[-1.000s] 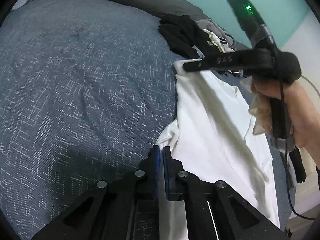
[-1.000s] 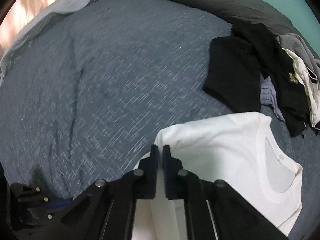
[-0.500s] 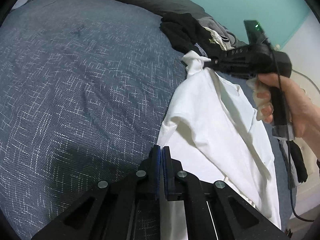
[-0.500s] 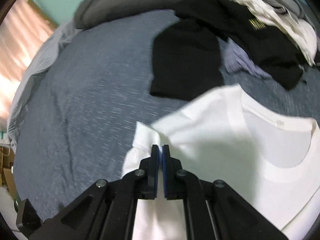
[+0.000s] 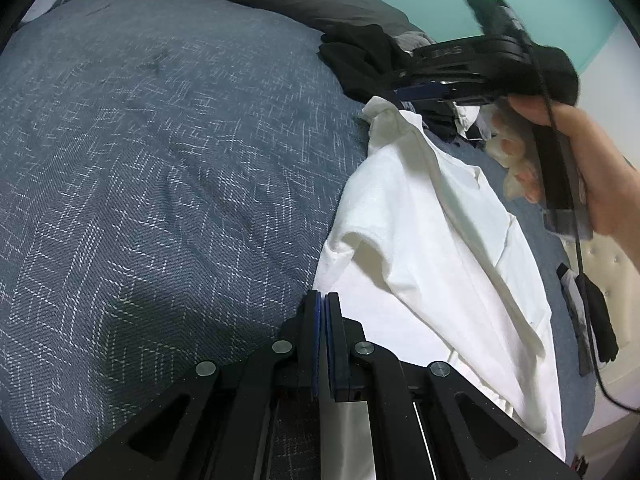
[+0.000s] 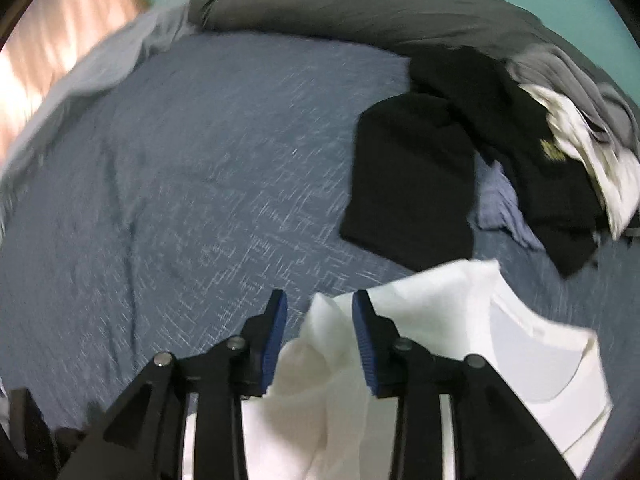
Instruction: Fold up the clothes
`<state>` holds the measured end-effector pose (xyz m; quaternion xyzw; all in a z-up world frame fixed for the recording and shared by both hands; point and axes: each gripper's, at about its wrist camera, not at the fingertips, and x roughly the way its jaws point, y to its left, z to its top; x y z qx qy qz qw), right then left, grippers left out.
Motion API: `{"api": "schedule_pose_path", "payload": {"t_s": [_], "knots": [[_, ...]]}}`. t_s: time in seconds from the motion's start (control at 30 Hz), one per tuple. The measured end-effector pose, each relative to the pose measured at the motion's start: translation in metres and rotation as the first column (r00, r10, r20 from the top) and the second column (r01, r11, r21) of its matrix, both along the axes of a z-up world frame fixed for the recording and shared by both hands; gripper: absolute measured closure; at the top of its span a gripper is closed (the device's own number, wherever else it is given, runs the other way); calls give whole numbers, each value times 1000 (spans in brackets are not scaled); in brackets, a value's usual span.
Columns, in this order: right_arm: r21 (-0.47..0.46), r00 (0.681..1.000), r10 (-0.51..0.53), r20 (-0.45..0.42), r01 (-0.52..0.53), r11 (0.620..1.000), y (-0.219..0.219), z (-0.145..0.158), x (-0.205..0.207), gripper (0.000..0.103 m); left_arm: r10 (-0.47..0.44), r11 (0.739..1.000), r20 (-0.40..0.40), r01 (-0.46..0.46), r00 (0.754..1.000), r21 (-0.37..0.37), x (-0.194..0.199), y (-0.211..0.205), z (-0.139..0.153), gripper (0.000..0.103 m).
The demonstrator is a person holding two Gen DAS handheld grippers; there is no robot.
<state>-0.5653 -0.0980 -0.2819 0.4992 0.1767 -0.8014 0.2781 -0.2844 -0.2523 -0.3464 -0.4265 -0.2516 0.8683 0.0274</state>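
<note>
White T-shirt (image 5: 432, 248): it lies along the right side of the bed (image 5: 160, 140), one long edge rolled over onto its body, the neckline showing in the right wrist view; it is not yet a flat, squared fold.
Left tool (image 5: 322, 312): your fingers are pressed together at the shirt's near left edge; whether cloth sits between them I cannot tell for sure, though it reads as a pinch.
Right tool (image 6: 320, 320): spread wide, nothing held, with a bunched corner of the shirt standing between the fingers.
Step in hand: judged from this, you are laying one side of the shirt across its body.
Next move: smooth or re-grip that bunched corner, keeping the left hold steady.
Laundry pile (image 6: 520, 152): dark and pale garments heaped by the bed's far right corner, close to the shirt's top.
</note>
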Motion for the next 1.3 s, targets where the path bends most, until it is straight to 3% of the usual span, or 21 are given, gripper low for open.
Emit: {"api": "schedule_pose_path", "payload": {"t_s": [0.13, 0.2, 0.23, 0.37, 0.47, 0.67, 0.87, 1.03, 1.13, 1.3], "knots": [[116, 999, 48, -10, -47, 992, -11, -10, 0, 70, -1, 1000, 1, 1, 1000, 0, -1, 0, 0, 101], [133, 999, 54, -5, -53, 990, -10, -14, -3, 96, -3, 1000, 1, 3, 1000, -2, -2, 0, -1, 101], [138, 998, 57, -3, -56, 989, -9, -16, -4, 97, -5, 1000, 1, 5, 1000, -1, -2, 1, -1, 101], [-12, 997, -82, 11, 82, 997, 20, -2, -23, 100, -7, 1000, 0, 7, 1000, 1, -3, 2, -1, 101], [-136, 984, -176, 33, 179, 974, 43, 10, -34, 101, -10, 1000, 0, 10, 1000, -6, -2, 2, -1, 101], [-243, 972, -215, 94, 232, 942, 61, 15, -41, 103, -11, 1000, 1, 11, 1000, -8, -4, 4, -4, 101], [-332, 958, -239, 156, 279, 901, 77, 19, -47, 103, -10, 1000, 3, 10, 1000, -8, -8, 8, -7, 101], [-274, 972, -189, 136, 221, 936, 57, 9, -44, 98, -9, 1000, 4, 9, 1000, -14, -13, 9, -7, 101], [-232, 980, -155, 123, 180, 956, 43, 3, -42, 73, -10, 1000, 4, 10, 1000, -13, -9, 6, -6, 101], [-160, 990, -96, 104, 112, 981, 21, -7, -39, 69, -12, 1000, 4, 12, 1000, -11, -9, 7, -7, 101]]}}
